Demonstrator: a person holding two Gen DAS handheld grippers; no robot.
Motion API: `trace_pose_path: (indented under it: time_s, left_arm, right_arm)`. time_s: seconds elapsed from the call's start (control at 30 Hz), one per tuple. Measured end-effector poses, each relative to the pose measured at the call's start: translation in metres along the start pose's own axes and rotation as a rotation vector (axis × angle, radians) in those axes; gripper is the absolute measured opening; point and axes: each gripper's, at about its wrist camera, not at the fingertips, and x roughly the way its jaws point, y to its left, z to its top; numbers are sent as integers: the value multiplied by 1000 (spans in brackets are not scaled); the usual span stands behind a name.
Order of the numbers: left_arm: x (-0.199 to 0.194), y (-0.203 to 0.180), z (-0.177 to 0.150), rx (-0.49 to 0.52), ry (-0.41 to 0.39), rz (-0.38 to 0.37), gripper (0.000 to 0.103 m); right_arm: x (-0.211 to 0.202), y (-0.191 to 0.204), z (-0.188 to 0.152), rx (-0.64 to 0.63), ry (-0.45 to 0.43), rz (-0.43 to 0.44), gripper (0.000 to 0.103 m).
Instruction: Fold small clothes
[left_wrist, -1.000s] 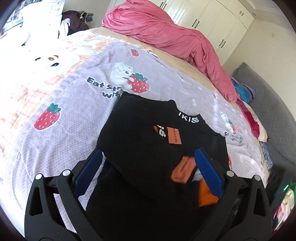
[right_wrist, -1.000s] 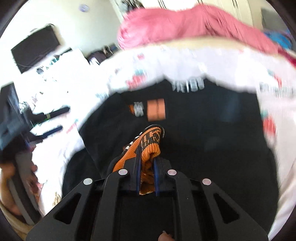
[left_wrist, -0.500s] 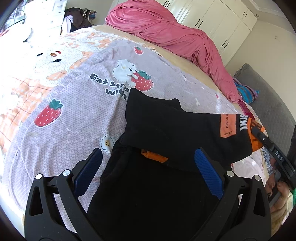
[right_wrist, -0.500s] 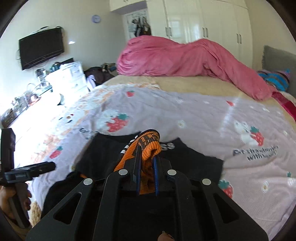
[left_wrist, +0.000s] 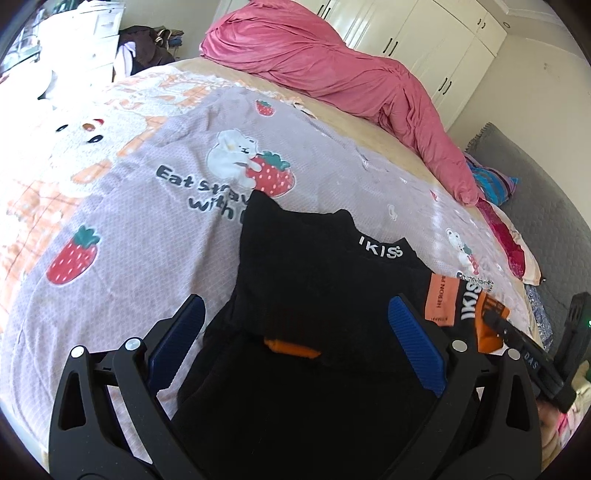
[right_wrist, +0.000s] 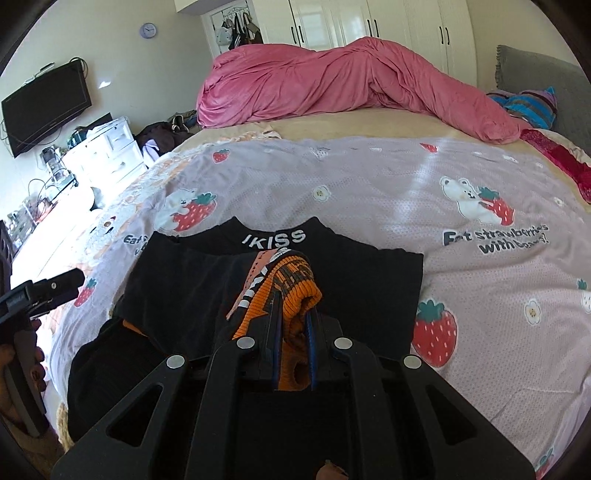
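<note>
- Slippage is your first risk: your right gripper is clenched on the orange ribbed cuff of the small black knit top with white lettering at its collar, and only a bunched wad of cuff sits between the blue pads. A sharp tug could pull it free mid-fold.
- The black top lies on the lilac strawberry-print bedspread, its body already partly doubled over. If you drag the sleeve sideways instead of lifting it, the layers underneath will likely shift and skew.
- Your left gripper hangs released above the near part of the garment, gripping nothing. With nothing pinning the cloth, the whole top may slide towards your right hand.
- A second orange cuff peeks from under a fold; pressing down there could trap it crooked.
- The two grippers are near each other, so watch for a clash.
</note>
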Motion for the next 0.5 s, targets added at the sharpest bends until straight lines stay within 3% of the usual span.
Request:
trace_pose_path:
  time_s: [0.27, 0.5]
  left_arm:
    - [28, -16, 9, 36, 34, -37, 75]
    - [45, -24, 8, 58, 71, -52, 71]
  right_arm:
    - [4, -5, -5, 26, 16, -6, 10]
    - [5, -5, -6, 30, 20, -15, 11]
